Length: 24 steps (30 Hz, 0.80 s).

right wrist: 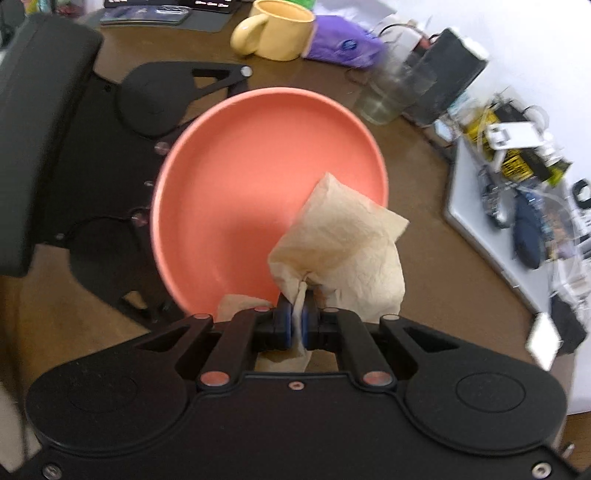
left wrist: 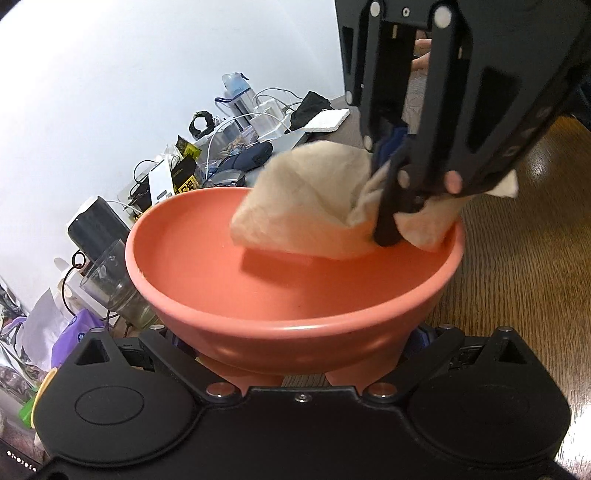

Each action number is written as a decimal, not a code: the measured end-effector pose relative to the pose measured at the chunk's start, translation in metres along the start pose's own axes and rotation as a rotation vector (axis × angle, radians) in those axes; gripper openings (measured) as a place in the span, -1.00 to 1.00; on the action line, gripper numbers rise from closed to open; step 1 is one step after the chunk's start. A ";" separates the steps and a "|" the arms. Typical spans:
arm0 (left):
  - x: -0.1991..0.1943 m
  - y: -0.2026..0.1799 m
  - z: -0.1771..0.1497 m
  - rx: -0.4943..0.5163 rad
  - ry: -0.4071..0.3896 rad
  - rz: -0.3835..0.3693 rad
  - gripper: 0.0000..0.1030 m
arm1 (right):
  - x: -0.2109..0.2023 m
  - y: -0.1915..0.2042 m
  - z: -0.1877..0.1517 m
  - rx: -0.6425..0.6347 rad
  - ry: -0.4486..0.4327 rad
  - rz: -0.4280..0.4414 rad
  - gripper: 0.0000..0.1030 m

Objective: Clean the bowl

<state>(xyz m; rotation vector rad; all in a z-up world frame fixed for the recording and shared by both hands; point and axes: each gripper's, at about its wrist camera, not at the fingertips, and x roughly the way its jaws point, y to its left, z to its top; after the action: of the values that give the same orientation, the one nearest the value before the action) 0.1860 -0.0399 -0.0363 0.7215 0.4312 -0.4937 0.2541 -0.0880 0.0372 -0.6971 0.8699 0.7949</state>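
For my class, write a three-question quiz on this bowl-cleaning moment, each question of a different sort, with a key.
1. True or false: the right gripper is shut on the paper towel.
2. Multiple choice: the mug beyond the bowl is A) yellow B) blue C) black.
3. Fill in: the left gripper holds the bowl near its ____.

Key
1. True; its fingers pinch the towel.
2. A.
3. Base; its fingers themselves are hidden behind the bowl.
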 end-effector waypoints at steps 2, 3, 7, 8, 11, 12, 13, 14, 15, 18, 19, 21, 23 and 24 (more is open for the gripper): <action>0.000 0.000 0.000 0.000 0.000 0.000 0.92 | -0.002 0.001 0.001 -0.013 0.024 0.029 -0.89; 0.000 0.000 0.001 -0.001 0.001 0.000 0.92 | -0.002 0.001 0.002 -0.011 0.033 0.050 -0.89; -0.003 -0.009 0.006 -0.011 0.010 0.007 0.92 | 0.000 -0.011 0.004 0.087 0.019 0.196 -0.89; -0.002 -0.008 0.006 -0.014 0.010 0.005 0.92 | 0.000 -0.014 0.005 0.110 0.012 0.229 -0.89; -0.002 -0.008 0.006 -0.018 0.012 0.001 0.92 | 0.003 -0.019 0.006 0.163 -0.025 0.303 -0.89; -0.002 -0.008 0.006 -0.019 0.012 0.001 0.92 | 0.003 -0.021 0.005 0.179 -0.038 0.324 -0.89; -0.003 -0.008 0.006 -0.019 0.012 0.001 0.92 | 0.004 -0.023 0.006 0.206 -0.062 0.358 -0.89; -0.003 -0.008 0.006 -0.020 0.012 0.000 0.93 | 0.005 -0.026 0.006 0.228 -0.084 0.386 -0.89; -0.002 -0.007 0.006 -0.022 0.012 -0.002 0.93 | 0.006 -0.029 0.006 0.250 -0.105 0.413 -0.89; -0.001 -0.005 0.006 -0.029 0.014 -0.009 0.93 | 0.009 -0.037 0.007 0.305 -0.165 0.469 -0.89; 0.000 -0.003 0.006 -0.035 0.016 -0.015 0.93 | 0.011 -0.040 0.006 0.324 -0.182 0.483 -0.89; 0.002 0.000 0.005 -0.041 0.016 -0.026 0.93 | 0.014 -0.047 0.006 0.365 -0.219 0.510 -0.89; 0.003 0.001 0.005 -0.042 0.015 -0.030 0.93 | 0.016 -0.051 0.004 0.399 -0.270 0.513 -0.89; 0.004 0.002 0.005 -0.043 0.015 -0.033 0.93 | 0.016 -0.050 0.004 0.400 -0.292 0.496 -0.89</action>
<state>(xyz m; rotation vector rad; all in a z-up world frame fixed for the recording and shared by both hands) 0.1913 -0.0434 -0.0337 0.6780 0.4667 -0.5090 0.3041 -0.1060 0.0355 -0.0010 0.9076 1.0894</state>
